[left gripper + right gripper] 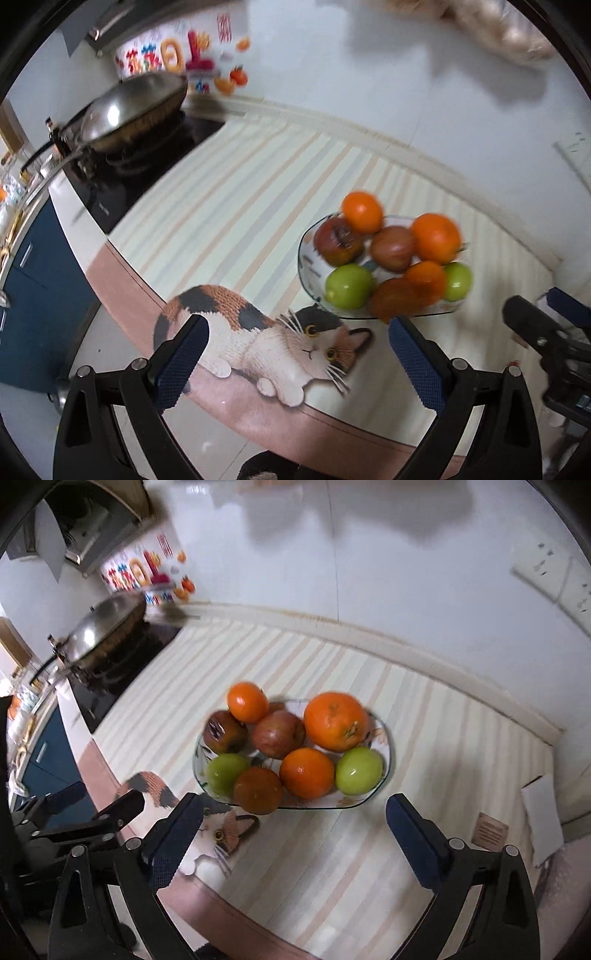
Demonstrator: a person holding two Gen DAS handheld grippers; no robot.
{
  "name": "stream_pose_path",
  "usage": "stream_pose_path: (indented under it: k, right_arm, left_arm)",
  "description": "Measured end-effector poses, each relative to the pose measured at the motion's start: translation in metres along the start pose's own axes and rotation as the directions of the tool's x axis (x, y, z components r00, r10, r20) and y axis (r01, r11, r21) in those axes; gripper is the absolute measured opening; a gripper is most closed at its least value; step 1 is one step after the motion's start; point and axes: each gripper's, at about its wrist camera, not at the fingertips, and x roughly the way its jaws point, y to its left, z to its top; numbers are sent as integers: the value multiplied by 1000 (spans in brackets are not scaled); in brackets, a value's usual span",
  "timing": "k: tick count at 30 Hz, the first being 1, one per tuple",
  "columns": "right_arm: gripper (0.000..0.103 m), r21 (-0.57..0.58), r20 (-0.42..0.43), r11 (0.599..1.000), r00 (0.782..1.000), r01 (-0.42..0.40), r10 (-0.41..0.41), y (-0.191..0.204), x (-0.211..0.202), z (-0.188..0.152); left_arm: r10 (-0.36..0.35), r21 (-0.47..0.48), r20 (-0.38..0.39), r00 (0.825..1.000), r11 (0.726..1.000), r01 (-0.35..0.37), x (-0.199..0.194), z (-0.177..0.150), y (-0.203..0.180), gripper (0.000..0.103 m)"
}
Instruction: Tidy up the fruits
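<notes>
Counter edge: the striped mat ends at a pink border that curves across the lower left of the right wrist view; blue cabinet fronts lie beyond it at far left.
Back edge: a pale raised strip meets the white wall across the upper half of both views.
Left bound: a black hob carrying a steel wok, upper left, well apart from the dish.
Right bound: a white card and a small brown tag at right of the right wrist view.
Open room: bare striped mat between hob and dish, and between dish and the near border.
Cat print: a calico cat picture on the mat, just beside the dish's near-left rim.
Dish: a clear glass fruit dish, centre of the right wrist view, right of centre in the left.
Contents: three oranges, the largest at the back right; two green apples; two reddish apples; one dark red-orange fruit at the near rim. All are piled touching; outlines are blurred.
Left gripper: jaws spread wide, nothing between them, above the cat print.
Right gripper: jaws spread wide, empty, just short of the dish's near rim.
</notes>
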Motion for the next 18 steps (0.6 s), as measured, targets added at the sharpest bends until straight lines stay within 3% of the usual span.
stream_pose_path:
  k: [8, 18]
  right_arm:
    - [101, 8, 75, 1000, 997, 5, -5, 5, -69, -18]
    - [101, 33, 155, 999, 988, -4, -1, 12, -128, -40]
  left_arm:
    - [-57, 37, 69, 996, 998, 54, -69, -5, -4, 100]
    - [-101, 76, 124, 987, 993, 92, -112, -21, 2, 100]
